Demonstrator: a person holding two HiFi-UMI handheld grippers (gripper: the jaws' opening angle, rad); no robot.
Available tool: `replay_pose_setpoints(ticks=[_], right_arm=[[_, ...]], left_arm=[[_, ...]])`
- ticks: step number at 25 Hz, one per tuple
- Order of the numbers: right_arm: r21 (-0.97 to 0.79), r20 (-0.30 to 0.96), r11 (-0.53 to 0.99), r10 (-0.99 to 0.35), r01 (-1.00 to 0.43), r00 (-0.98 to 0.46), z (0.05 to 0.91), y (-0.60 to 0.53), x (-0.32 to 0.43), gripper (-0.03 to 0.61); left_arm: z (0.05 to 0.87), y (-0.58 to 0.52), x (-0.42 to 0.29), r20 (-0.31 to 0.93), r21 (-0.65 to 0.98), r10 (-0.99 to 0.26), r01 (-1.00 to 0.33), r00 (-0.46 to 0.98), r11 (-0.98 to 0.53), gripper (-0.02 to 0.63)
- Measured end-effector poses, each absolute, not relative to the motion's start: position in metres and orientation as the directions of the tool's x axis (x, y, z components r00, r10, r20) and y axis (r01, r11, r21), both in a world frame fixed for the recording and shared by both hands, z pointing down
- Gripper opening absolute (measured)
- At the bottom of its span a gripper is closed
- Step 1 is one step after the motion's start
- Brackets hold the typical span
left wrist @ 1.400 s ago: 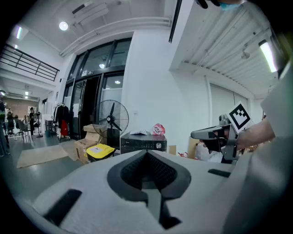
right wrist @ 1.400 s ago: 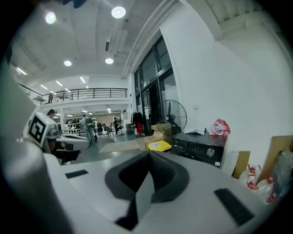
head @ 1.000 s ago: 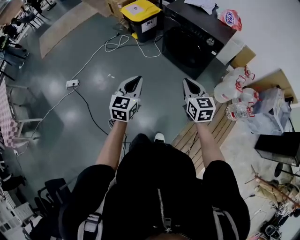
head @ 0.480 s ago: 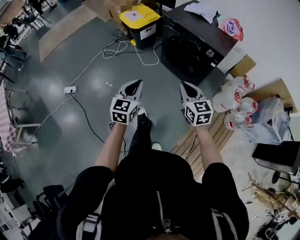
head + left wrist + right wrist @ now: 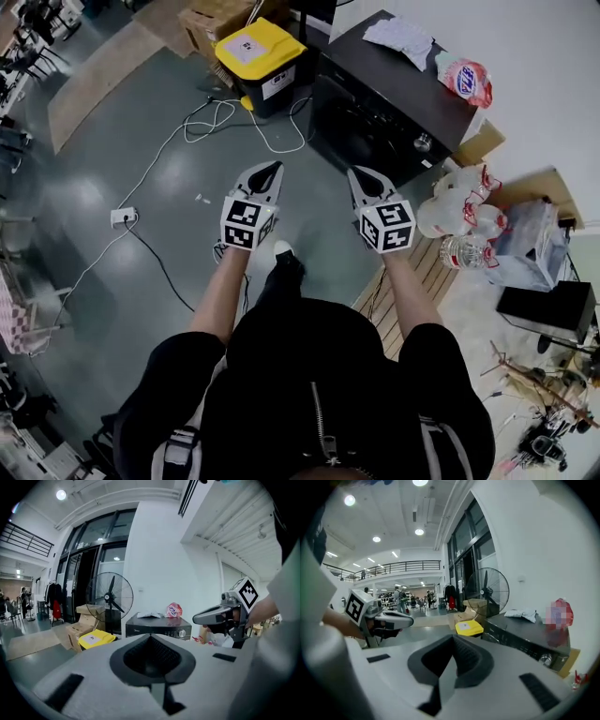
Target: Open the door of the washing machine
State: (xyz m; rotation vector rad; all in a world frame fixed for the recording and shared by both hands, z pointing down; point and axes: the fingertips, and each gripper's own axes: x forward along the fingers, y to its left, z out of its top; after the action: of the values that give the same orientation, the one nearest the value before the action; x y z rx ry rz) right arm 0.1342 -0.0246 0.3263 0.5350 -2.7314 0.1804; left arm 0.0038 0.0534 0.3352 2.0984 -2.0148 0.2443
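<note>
The black washing machine [image 5: 380,108] stands against the white wall, and its dark round door [image 5: 352,127] faces me, closed. It also shows in the left gripper view [image 5: 157,626] and the right gripper view [image 5: 525,641], some way ahead. My left gripper [image 5: 268,172] and right gripper [image 5: 360,178] are held side by side above the grey floor, short of the machine, both shut and holding nothing. In its own view the left gripper [image 5: 151,637] has its jaws together, and so does the right gripper [image 5: 452,639]. A knob [image 5: 424,142] sits on the machine's panel.
A yellow-lidded bin [image 5: 248,47] and cardboard boxes stand left of the machine. White cables [image 5: 225,112] and a power strip [image 5: 122,217] lie on the floor. Water bottles [image 5: 459,220] sit on a wooden pallet [image 5: 422,267] at right. A pink bag [image 5: 466,80] lies on the machine's top. A standing fan [image 5: 110,597] is behind.
The person has stepped toward the washing machine, carrying both grippers forward. The machine and the bin now lie closer and lower in the head view. Both grippers stay shut.
</note>
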Motion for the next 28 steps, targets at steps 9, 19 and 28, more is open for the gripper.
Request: replay_pose_setpoints(ticks=[9,19,28], right_arm=[[-0.02,0.428,0.902,-0.381,-0.43,-0.819,0.347,-0.095,0.054,0.005],[0.046,0.516,0.919,-0.358,-0.393,-0.778,0.397,-0.148,0.001,0.006],[0.057,0.583,0.924,-0.338,-0.378,-0.738,0.454,-0.222,-0.05,0.017]], left_arm=[[0.349,-0.033,-0.088,0.287,0.066,-0.952,-0.994,0.108,-0.093,0.0],[0.383,-0.076,-0.15,0.337,0.084,-0.937,-0.994,0.094,-0.069,0.0],[0.416,-0.141,-0.206,0.389,0.1,-0.916,-0.993,0.094,-0.06,0.0]])
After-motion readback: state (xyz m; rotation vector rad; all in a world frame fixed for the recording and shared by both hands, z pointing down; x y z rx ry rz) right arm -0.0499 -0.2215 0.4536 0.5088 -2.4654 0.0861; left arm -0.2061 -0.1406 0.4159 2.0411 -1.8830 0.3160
